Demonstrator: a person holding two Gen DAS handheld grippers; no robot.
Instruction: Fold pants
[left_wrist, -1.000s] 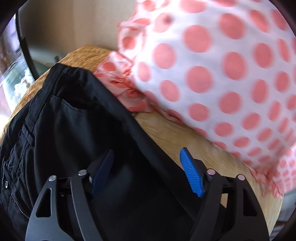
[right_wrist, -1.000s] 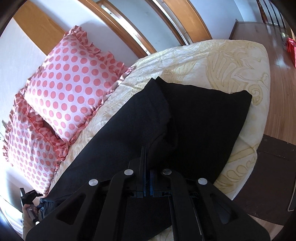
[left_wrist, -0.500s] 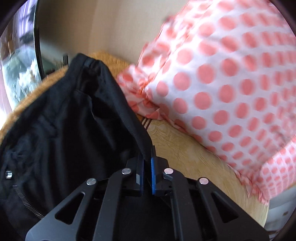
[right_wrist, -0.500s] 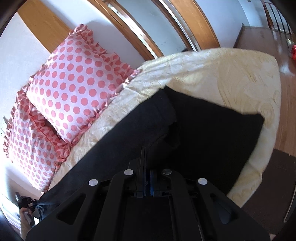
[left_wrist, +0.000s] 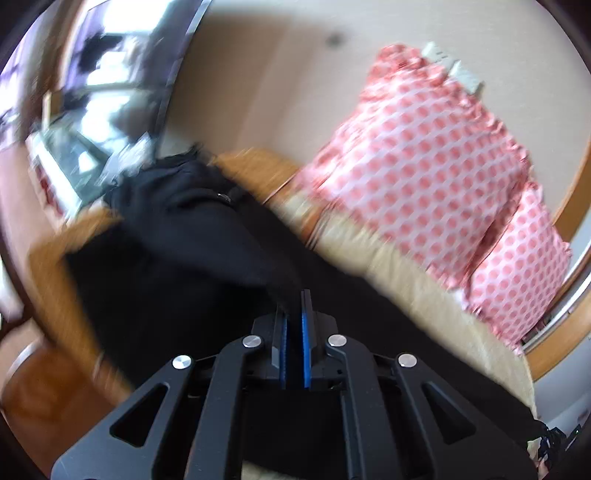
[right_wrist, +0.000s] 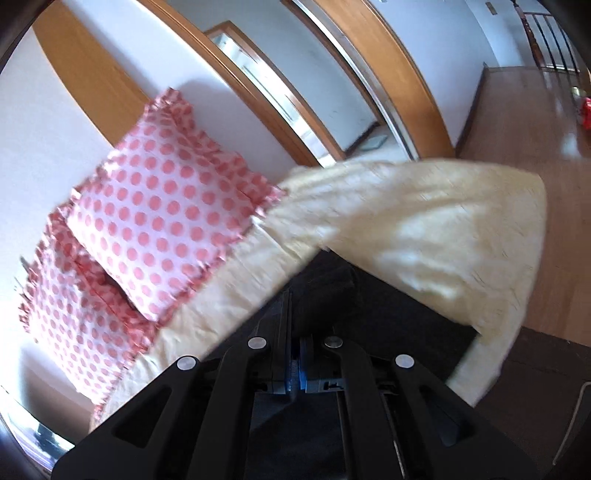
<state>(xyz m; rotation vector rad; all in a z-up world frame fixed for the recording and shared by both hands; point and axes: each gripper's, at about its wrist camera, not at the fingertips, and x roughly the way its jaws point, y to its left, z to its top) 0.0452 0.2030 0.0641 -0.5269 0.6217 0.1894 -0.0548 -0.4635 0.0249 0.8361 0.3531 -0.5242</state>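
On the bed (right_wrist: 424, 229), taken as reference, a cream-yellow patterned cover spread over the whole surface; left wrist view blurred. Black pants (left_wrist: 192, 258) lay lengthwise along the bed's near side, the upper part with a small metal fastener bunched toward the bed's far corner in the left view, and a dark panel of the same cloth reaching toward the opposite end in the right view (right_wrist: 399, 314). Two pink polka-dot pillows with ruffled edges stood at the side of the bed against the wall, one (right_wrist: 166, 229) overlapping the other (right_wrist: 70, 306). Left gripper (left_wrist: 294, 306), above the pants: blue pads drawn nearly together with a fold of black fabric pinched between them. Right gripper (right_wrist: 295, 332): pads pressed close, clamped on the pants cloth, lifted off the bed.
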